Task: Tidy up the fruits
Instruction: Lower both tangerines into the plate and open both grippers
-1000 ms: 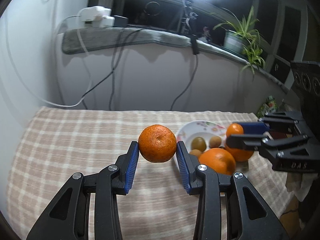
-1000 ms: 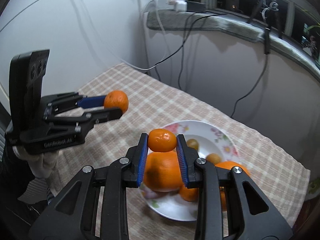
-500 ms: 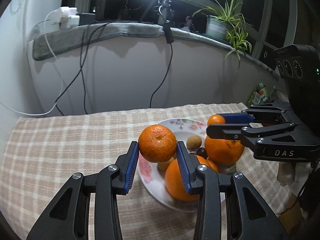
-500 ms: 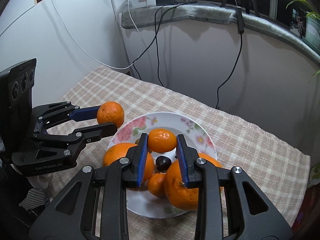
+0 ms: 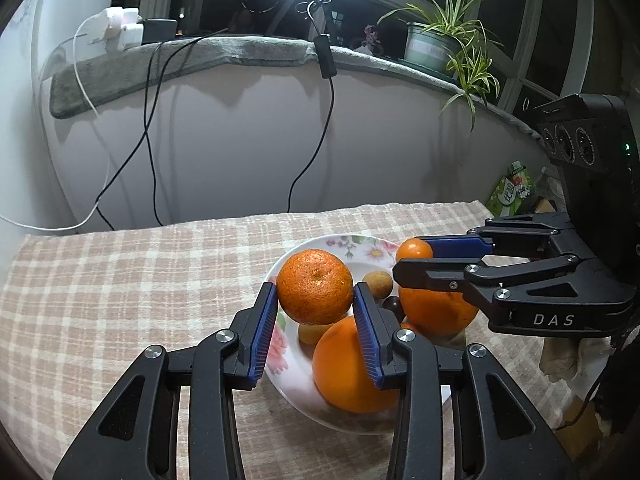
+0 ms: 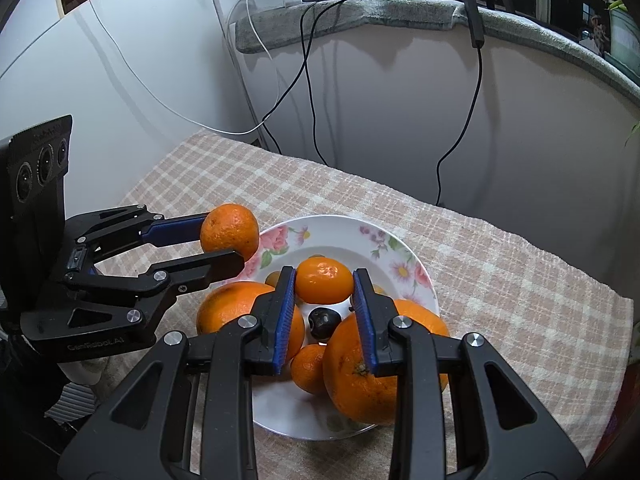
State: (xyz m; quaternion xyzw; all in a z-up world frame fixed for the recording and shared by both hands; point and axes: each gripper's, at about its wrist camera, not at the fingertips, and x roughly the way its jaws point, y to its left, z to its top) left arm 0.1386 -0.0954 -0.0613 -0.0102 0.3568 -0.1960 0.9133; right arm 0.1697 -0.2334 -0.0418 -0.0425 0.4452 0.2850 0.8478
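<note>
The left hand-held gripper [image 5: 315, 300] is clamped on a rough-skinned mandarin [image 5: 315, 287], with both blue pads pressing its sides. It holds the fruit in the air above the floral plate [image 5: 352, 245], over the rim at the 9 o'clock side of the plate as the right wrist view shows it.

The right hand-held gripper [image 6: 324, 288] is clamped on a smaller smooth mandarin [image 6: 324, 286] and holds it above the middle of the plate [image 6: 404, 256]. In the left wrist view this gripper [image 5: 414, 258] enters from 3 o'clock, and its small mandarin [image 5: 414, 249] shows at the fingertips.

On the plate lie two big oranges: one at the 8 o'clock side [image 6: 240, 312] and one at the 5 o'clock side [image 6: 360, 376]. Between them sit a small orange fruit [image 6: 310, 368] and a dark round fruit [image 6: 322, 322]. A brownish small fruit [image 5: 378, 283] lies more to the centre of the plate.

The plate stands on a tabletop covered with a checked beige cloth [image 6: 500, 280]. Behind it, black and white cables [image 6: 308, 92] hang from a grey ledge [image 6: 380, 12]. A potted plant [image 5: 436, 44] stands on the ledge at 1 o'clock in the left wrist view.
</note>
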